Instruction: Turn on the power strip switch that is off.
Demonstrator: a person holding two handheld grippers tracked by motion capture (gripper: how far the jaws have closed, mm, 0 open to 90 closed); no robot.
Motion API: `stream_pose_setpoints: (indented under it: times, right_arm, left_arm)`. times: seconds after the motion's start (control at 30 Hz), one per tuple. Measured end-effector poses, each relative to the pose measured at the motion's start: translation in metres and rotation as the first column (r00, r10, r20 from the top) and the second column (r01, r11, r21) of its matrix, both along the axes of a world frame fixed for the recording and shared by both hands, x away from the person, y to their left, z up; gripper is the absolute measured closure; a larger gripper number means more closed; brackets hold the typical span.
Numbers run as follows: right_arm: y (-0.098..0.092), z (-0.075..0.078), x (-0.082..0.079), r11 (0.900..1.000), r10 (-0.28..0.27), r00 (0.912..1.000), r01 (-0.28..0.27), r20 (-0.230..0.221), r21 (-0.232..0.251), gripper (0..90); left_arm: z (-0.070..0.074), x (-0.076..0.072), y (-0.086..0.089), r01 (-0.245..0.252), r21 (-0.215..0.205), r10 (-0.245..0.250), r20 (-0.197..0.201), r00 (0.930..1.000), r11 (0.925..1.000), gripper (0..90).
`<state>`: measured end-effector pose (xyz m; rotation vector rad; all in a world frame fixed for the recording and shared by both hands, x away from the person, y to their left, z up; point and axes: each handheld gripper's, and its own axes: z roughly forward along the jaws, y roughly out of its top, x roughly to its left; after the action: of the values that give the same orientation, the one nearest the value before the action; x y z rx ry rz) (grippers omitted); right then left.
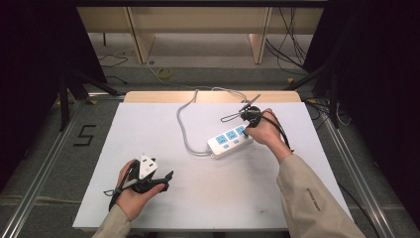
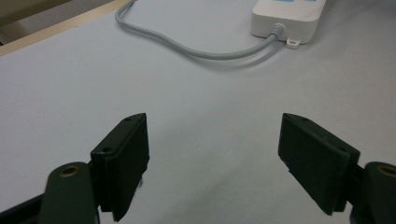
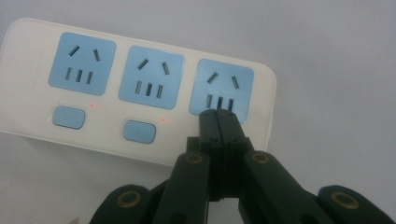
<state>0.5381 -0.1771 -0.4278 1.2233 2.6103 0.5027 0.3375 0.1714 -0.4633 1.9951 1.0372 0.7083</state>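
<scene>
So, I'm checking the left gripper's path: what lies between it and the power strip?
Bare white table lies between the left gripper and the power strip, with its grey cord curving across the far end, per the left gripper view.

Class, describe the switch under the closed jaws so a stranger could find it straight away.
On the white table lies a white power strip with three blue sockets in a row. Below two sockets sit blue switches; the third switch place, below the end socket farthest from the cord, is hidden by the right gripper.

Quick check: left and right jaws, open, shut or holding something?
Left gripper: open, holding nothing.
Right gripper: shut, holding nothing, tips at the power strip.
</scene>
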Motion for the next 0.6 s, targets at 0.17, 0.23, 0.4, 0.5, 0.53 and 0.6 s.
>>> stream_pose_setpoints:
  times: [0.17, 0.23, 0.4, 0.5, 0.53, 0.6]
  right_arm:
    - [0.0005, -0.0012, 0.0004, 1.000, -0.001, 1.0000, 0.001, -0.005, 0.003, 90.0]
    - [0.0009, -0.0014, 0.0005, 1.000, -0.001, 1.0000, 0.001, -0.003, 0.003, 90.0]
    - [0.0013, -0.0022, -0.0002, 1.000, 0.002, 1.0000, -0.002, 0.000, -0.004, 90.0]
    - [0.0018, -0.0022, -0.0003, 1.000, 0.002, 1.0000, -0.002, -0.004, -0.005, 90.0]
    - [0.0019, -0.0025, -0.0003, 1.000, 0.003, 1.0000, -0.003, -0.001, -0.004, 90.0]
    - [0.0024, -0.0028, -0.0003, 1.000, 0.001, 1.0000, -0.001, -0.001, -0.005, 90.0]
  left_arm:
    - [-0.0001, 0.0001, 0.0000, -0.001, -0.002, 0.001, 0.000, 1.0000, 1.0000, 24.6]
    - [-0.0001, 0.0001, 0.0000, -0.001, -0.002, 0.001, 0.000, 1.0000, 1.0000, 24.6]
    - [0.0005, 0.0003, 0.0005, -0.002, -0.001, 0.002, 0.003, 1.0000, 1.0000, 24.6]
    - [0.0005, 0.0001, 0.0000, 0.001, 0.001, -0.001, 0.001, 1.0000, 1.0000, 24.6]
    - [0.0005, 0.0001, -0.0001, 0.001, 0.002, -0.001, 0.002, 1.0000, 1.0000, 24.6]
    - [0.0006, 0.0001, 0.0001, 0.000, 0.000, 0.000, 0.002, 1.0000, 1.0000, 24.6]
